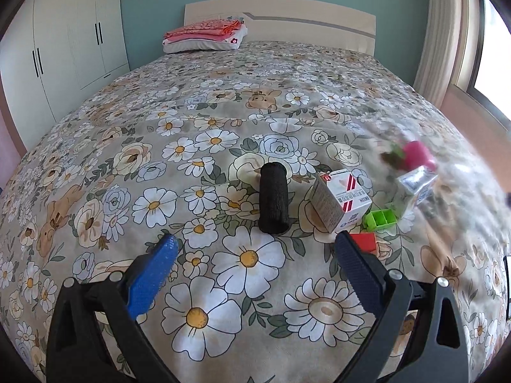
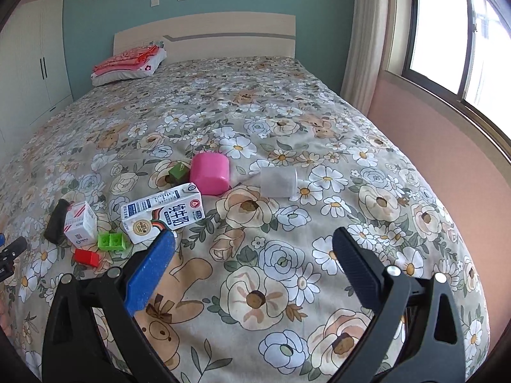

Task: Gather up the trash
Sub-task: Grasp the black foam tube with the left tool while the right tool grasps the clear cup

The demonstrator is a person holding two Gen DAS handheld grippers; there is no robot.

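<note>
You have the whole bed under you, its floral cover carrying a cluster of litter toward your left side of the right wrist view. Largest of the trash is the milk carton, lying flat with its long axis running up and to the right, its near end just beside the blue finger of your right gripper, whose jaws stand spread wide with nothing between them. Behind it sits the pink container, and well to the right a clear plastic cup on its side. Your left gripper is likewise spread and empty; straight ahead of it lies the black roll, long axis pointing away from you, so its jaws already straddle that line. Just right of the roll stands the small red-striped box, tilted, close to the dark finger. Smaller still are the green block and red block; toys rather than trash, in my judgement. The carton is nearer your right hand, the roll and box nearer your left
</note>
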